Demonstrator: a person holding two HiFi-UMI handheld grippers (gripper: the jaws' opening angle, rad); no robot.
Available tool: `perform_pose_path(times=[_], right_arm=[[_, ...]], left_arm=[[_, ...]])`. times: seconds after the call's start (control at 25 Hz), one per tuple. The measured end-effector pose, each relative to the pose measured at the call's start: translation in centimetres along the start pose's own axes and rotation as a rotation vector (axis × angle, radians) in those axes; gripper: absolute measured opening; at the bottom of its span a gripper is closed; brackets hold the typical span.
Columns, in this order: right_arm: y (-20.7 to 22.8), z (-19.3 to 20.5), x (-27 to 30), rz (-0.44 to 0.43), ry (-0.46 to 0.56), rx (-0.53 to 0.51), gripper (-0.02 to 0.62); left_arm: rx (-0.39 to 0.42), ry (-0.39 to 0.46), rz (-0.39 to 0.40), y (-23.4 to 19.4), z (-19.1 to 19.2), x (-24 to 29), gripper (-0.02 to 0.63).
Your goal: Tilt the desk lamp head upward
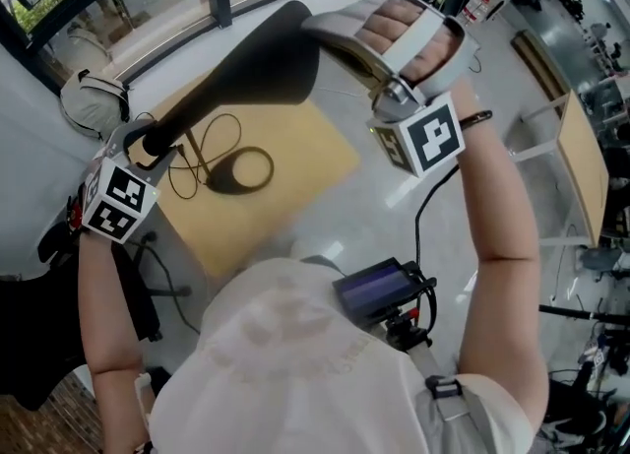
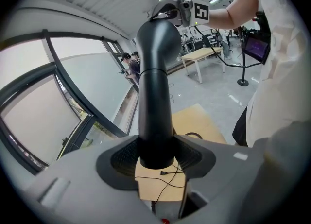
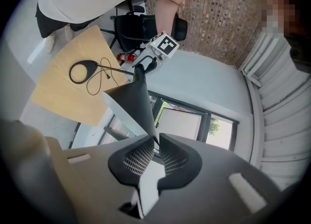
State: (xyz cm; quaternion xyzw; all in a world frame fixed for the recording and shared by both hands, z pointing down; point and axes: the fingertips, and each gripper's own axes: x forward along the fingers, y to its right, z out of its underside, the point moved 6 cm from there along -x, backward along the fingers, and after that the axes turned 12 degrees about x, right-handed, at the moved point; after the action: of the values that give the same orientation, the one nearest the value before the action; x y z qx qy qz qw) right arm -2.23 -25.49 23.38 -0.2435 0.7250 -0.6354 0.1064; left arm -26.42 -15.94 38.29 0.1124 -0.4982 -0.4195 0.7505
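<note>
A black desk lamp stands on a small wooden table (image 1: pixel 305 157), with its ring-shaped base (image 1: pixel 268 168) lying flat. My left gripper (image 1: pixel 153 142) is shut on the lamp arm (image 2: pixel 155 116). In the left gripper view (image 2: pixel 156 155) both pads press the round arm from either side. The wide black lamp head (image 1: pixel 266 58) reaches up and to the right. My right gripper (image 1: pixel 330 33) pinches the thin rim of the lamp head (image 3: pixel 133 104). In the right gripper view (image 3: pixel 156 145) the pads close on that rim's tip.
A thin cable (image 1: pixel 197 152) loops over the table beside the base. A white headset-like object (image 1: pixel 94 102) lies by the window at the left. A long desk (image 1: pixel 581 157) stands at the right. A dark device (image 1: pixel 379 290) hangs at my chest. Two people (image 2: pixel 129 65) stand far off by the window.
</note>
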Motion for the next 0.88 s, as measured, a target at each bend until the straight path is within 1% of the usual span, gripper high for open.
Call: perform_pose_path(times=[0.2,0.64,0.88], right_arm=[[0.8,-0.9,0.5,0.006,0.025,-0.009,0.044],[2.3,-1.4,0.8,-0.004,0.034,-0.058,0.043],[2.8,-2.0,0.9,-0.01,0.044,-0.09,0.043]], left_arm=[[-0.049,0.04,-0.033,0.5,0.2,0.7,0.219],[-0.098,0.1,-0.016,0.7,0.0,1.3,0.219],[-0.124,0.132,-0.029,1.2,0.0,1.9,0.219]])
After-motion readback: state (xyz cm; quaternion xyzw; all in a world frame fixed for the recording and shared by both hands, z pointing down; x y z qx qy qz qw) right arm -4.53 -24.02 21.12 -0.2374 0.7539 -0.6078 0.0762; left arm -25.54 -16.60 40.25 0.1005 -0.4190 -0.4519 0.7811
